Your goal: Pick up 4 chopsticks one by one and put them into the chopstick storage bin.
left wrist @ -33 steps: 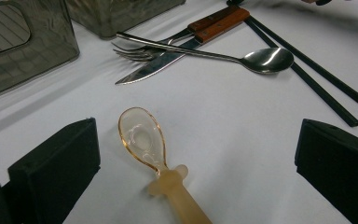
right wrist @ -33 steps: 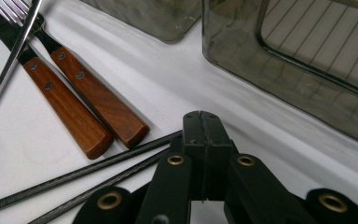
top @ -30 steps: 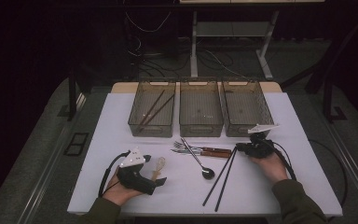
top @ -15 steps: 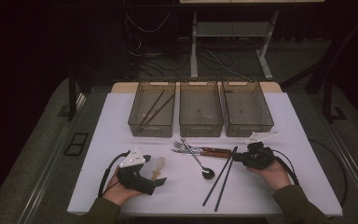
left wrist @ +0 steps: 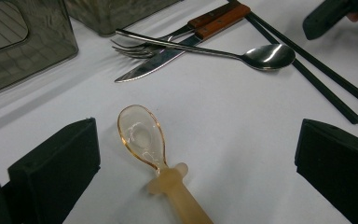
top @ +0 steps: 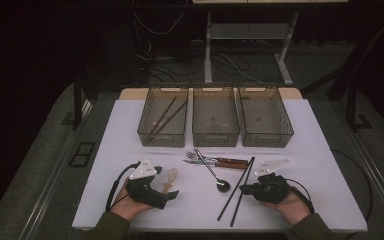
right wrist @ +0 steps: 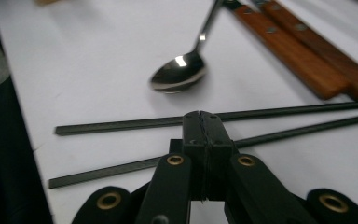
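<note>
High view lets us see the left gripper (top: 172,194) resting released beside the clear plastic spoon (top: 170,177), jaws wide either side of it, probably waiting. The right gripper (top: 245,189) is clenched and empty, touching the black chopsticks (top: 237,191); its own view shows them crossing just ahead, as if to nudge them.

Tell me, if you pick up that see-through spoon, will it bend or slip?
The see-through spoon looks like hard, thin plastic, so it would probably stay stiff and feel light. Its glossy bowl might slip between the jaws; the matte, thicker handle seems the safer place to grip. It lies flat on the table, so a push should slide it rather than roll it.
</note>
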{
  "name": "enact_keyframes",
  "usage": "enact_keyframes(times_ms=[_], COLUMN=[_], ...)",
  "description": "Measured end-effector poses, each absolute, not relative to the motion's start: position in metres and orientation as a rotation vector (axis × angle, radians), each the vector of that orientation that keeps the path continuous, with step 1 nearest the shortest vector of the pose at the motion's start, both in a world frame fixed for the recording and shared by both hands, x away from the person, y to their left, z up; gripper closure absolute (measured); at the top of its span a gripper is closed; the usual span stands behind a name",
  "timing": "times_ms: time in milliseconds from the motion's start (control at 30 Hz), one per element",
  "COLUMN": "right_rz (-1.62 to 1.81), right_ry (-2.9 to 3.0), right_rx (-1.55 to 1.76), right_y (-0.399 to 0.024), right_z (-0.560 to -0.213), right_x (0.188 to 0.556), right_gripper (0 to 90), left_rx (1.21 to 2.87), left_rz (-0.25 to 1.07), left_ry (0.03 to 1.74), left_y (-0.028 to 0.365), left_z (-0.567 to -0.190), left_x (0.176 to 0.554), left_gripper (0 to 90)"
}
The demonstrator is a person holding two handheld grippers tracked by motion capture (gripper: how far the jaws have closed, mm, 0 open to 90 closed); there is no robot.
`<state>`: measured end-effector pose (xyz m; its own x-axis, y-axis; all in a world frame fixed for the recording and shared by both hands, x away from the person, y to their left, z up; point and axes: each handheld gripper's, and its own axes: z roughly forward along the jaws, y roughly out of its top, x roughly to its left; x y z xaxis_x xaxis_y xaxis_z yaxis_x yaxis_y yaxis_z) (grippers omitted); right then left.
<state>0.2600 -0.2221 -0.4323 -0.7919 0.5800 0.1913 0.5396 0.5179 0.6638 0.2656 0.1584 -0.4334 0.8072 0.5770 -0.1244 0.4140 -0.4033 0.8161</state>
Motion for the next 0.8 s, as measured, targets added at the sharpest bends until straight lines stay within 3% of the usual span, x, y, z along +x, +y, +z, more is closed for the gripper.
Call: enact_keyframes(times_ms=[800], right_rz=[1.155], right_ry=[2.912], right_rx=[0.680], right_y=[-0.150], right_z=[-0.441], right_x=[0.232], right_gripper=[89.0], left_rx=[2.069], left_rz=[0.216], left_ry=[0.726], left_y=[0.158], left_z=[-0.434], left_x=[0.266], left_gripper=[0.0])
